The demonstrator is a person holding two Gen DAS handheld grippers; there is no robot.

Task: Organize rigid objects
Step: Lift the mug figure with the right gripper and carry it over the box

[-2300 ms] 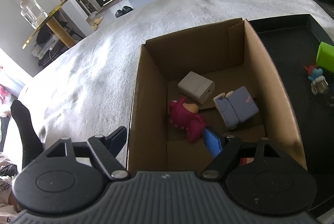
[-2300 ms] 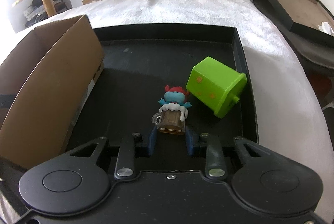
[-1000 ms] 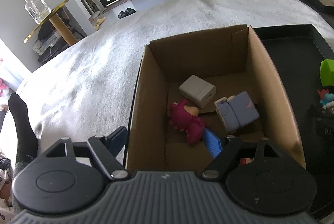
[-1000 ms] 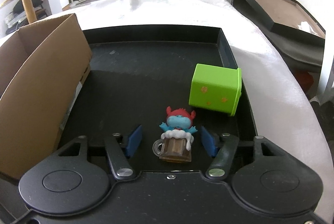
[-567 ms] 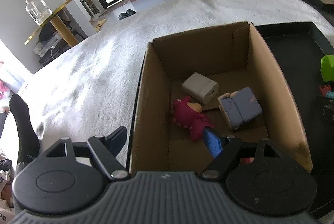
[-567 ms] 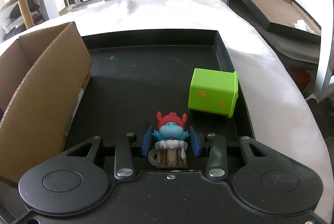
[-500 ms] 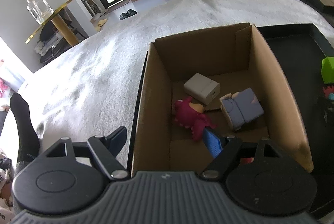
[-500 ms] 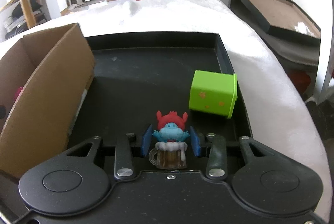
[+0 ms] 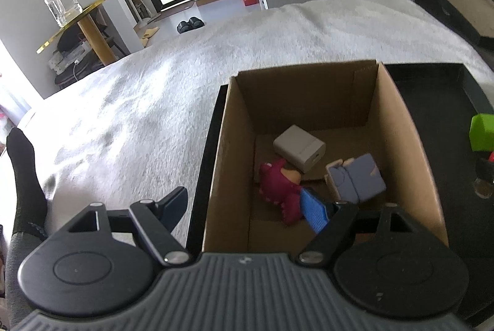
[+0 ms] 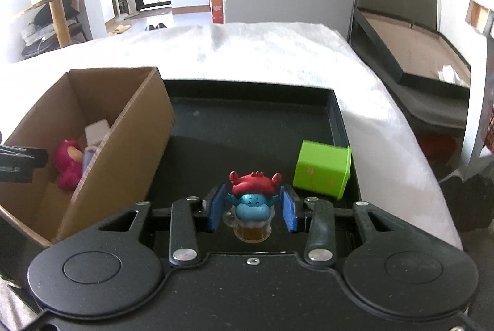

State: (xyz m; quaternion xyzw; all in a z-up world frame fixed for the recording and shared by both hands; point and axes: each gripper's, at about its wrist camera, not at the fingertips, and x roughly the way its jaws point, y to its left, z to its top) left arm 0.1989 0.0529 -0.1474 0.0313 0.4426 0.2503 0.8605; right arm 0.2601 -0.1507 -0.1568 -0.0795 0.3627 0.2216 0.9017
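Observation:
A small figurine (image 10: 253, 198), blue-faced with a red crab on top and sitting in a beer mug, is held above the black tray (image 10: 247, 121). My right gripper (image 10: 251, 209) is shut on it, one blue pad at each side. A green cube (image 10: 321, 170) lies on the tray to its right. The open cardboard box (image 9: 308, 93) stands at the tray's left and holds a white block (image 9: 299, 144), a magenta toy (image 9: 279, 189) and a lavender block toy (image 9: 355, 179). My left gripper (image 9: 244, 201) is open and holds nothing, straddling the box's near left wall.
Tray and box rest on a bed with a white fluffy cover (image 9: 148, 102). A person's leg in a black sock (image 9: 24, 173) lies at the left. A side table with a glass jar (image 9: 60, 3) stands beyond the bed, and dark framed boards (image 10: 410, 53) lean at the right.
My right gripper closed on the figurine and lifted it off the tray, so it now looks down into the box. The left gripper drew back slightly and stayed open.

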